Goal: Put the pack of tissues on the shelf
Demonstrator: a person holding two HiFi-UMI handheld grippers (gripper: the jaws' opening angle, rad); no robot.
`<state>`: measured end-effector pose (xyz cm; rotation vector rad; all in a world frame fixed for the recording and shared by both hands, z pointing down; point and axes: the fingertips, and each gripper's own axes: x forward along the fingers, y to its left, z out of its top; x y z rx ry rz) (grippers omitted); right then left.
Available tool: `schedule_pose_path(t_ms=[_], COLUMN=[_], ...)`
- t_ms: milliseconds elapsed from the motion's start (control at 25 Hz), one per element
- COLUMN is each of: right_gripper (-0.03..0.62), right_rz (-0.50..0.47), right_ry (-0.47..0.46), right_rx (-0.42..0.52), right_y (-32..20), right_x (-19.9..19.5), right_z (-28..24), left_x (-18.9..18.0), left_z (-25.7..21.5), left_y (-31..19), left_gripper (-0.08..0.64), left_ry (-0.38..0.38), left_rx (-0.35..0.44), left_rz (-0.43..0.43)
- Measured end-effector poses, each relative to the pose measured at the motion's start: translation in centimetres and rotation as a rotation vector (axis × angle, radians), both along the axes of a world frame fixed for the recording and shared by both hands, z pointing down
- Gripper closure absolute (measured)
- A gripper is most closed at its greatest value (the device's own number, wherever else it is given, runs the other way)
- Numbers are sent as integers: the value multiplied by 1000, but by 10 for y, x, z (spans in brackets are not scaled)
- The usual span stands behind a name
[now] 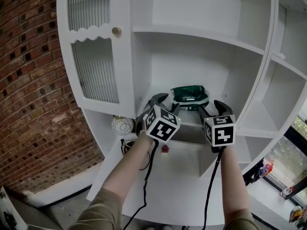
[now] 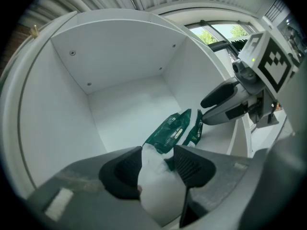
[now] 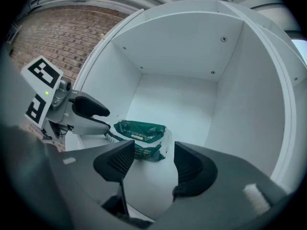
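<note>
The soft green plastic pack of tissues (image 1: 190, 95) (image 2: 170, 133) (image 3: 141, 128) lies on the white shelf board (image 1: 188, 123) in the middle open bay of the tall white shelf unit (image 1: 192, 47). It sits towards the front of that bay, between your two tools.

Your left gripper (image 1: 168, 104) (image 2: 158, 152) (image 3: 103, 116) comes at the pack's left end. In the left gripper view its jaws stand a moderate gap apart. A pale, soft-looking mass fills that gap and runs straight up into the green wrapper. It looks like the pack's clear end caught between the pads, though the bright shelf floor behind makes that hard to be sure of.

Your right gripper (image 1: 213, 108) (image 3: 154, 157) (image 2: 207, 111) sits just beside the pack's right end. Its jaws are spread wide with only bare shelf floor between them. The pack lies beyond its tips and is not touching them.

To the left of the bay hangs a ribbed glass cabinet door (image 1: 96, 71) with a small brass knob (image 1: 115, 31). A red brick wall (image 1: 29, 80) stands beyond it. On the board below, left of your left forearm, rests a pale round ball (image 1: 122, 125).
</note>
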<state>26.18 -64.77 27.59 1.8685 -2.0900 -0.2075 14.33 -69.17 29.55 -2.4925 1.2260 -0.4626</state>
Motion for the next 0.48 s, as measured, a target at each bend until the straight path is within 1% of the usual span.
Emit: schedule_pose_path(t_ms=[240,480], right_gripper=[328,328], right_rz=[6,5], right_ry=[-57,-132], right_rx=[64,130], right_y=[10,37], right_x=[1,3], right_z=[-8,-16], left_x=[-3,-14], left_z=[-12,-21], left_y=[8,30], left_gripper=[339,339], left_ry=[44,135], left_rx=[31,34], left_rz=[4,17])
